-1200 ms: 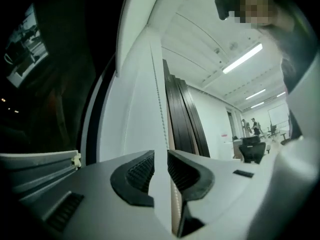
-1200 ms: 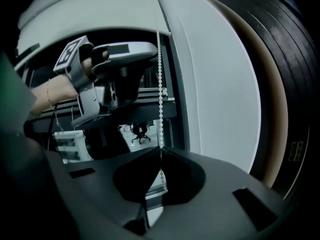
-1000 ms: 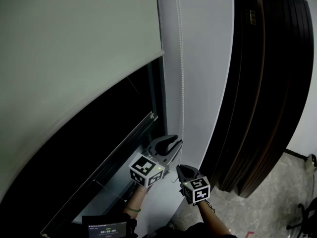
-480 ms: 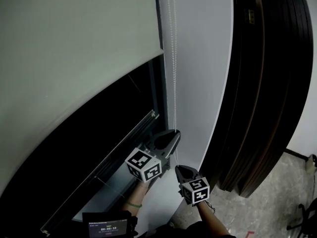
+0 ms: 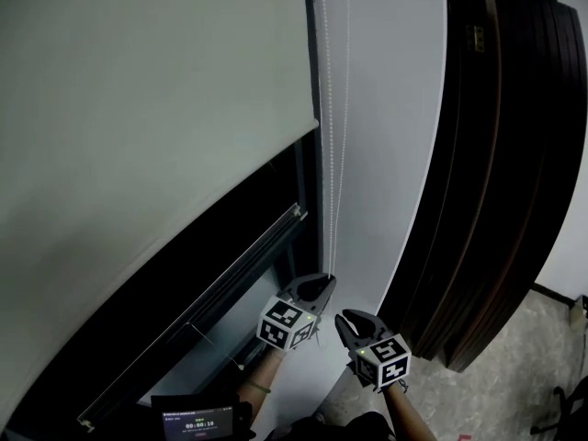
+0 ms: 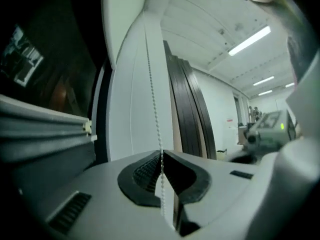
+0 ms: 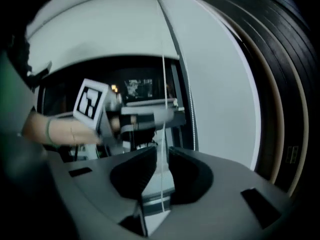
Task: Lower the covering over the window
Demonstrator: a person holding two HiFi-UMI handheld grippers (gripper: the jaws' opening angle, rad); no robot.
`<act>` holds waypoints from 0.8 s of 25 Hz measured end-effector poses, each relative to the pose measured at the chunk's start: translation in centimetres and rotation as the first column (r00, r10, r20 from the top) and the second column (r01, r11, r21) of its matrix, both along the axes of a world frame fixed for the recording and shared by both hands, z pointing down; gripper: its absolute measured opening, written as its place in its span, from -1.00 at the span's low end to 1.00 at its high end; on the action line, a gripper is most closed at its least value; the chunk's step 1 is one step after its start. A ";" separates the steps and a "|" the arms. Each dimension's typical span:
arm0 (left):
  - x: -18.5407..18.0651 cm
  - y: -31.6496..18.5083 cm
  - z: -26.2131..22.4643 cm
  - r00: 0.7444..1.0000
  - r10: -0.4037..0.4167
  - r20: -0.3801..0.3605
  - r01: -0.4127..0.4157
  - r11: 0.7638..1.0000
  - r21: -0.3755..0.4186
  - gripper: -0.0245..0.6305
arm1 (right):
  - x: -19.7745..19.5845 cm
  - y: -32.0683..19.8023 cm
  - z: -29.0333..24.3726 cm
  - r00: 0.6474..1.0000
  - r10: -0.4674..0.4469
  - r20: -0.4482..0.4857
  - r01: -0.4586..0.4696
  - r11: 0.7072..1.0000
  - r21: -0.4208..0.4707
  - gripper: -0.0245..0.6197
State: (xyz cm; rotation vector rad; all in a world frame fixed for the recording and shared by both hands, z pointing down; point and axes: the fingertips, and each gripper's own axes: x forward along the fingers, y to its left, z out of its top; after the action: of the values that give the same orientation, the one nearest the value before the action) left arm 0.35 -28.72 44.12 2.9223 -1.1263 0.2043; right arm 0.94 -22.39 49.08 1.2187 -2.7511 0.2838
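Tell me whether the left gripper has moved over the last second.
Yes: the left gripper has dropped further below the end of the window rail, its jaws just closing on the bead chain.

The left tongs (image 5: 322, 285) and right tongs (image 5: 345, 321) are held low and close side by side, both pointing roughly level. The left tongs have just been closing, and their jaws are all but together, pinching the chain (image 6: 152, 94) between the pads. The right tongs sit just beside them, a little lower in the head view. Their jaws have just been opening, and the pads stand apart with a strand of the chain running free between them. The left wrist (image 5: 261, 377) wears a thin band.
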 end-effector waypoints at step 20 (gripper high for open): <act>3.6 4.9 11.7 0.992 0.065 0.106 -0.042 0.978 -0.205 -0.89 | -1.0 -7.3 -28.1 0.996 -0.012 0.090 -0.027 0.906 0.422 -0.86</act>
State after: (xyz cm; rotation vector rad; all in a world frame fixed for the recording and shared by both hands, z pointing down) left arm 3.96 -23.83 55.77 2.7917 -0.9748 0.4602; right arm -0.10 -29.69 21.00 1.3323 -2.9866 -0.2863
